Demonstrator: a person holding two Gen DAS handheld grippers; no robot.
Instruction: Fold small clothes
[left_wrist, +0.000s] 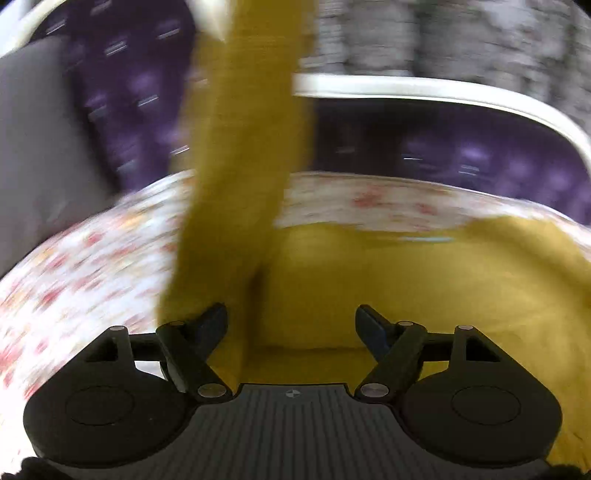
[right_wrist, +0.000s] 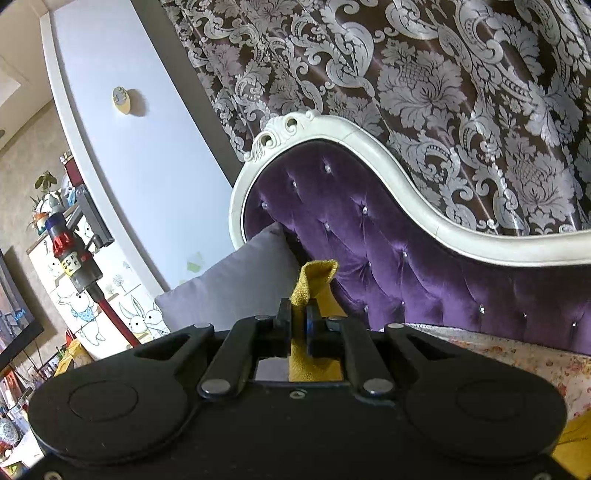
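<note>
A mustard-yellow garment (left_wrist: 406, 288) lies on the floral sheet (left_wrist: 92, 266) in the blurred left wrist view. One strip of it (left_wrist: 243, 147) rises steeply out of the top of the frame. My left gripper (left_wrist: 293, 325) hovers just above the flat part with its jaws wide apart. The strip's foot sits by the left finger (left_wrist: 214, 321), and no pad presses on cloth. In the right wrist view my right gripper (right_wrist: 299, 319) is raised and shut on a fold of the same yellow cloth (right_wrist: 314, 277), which sticks out past the fingertips.
A purple tufted sofa back (right_wrist: 388, 251) with a white carved frame (right_wrist: 369, 147) stands behind the sheet. A grey cushion (right_wrist: 236, 288) leans at its left end. Patterned curtains (right_wrist: 443, 74) hang behind. A vacuum cleaner (right_wrist: 70, 254) and shelves stand far left.
</note>
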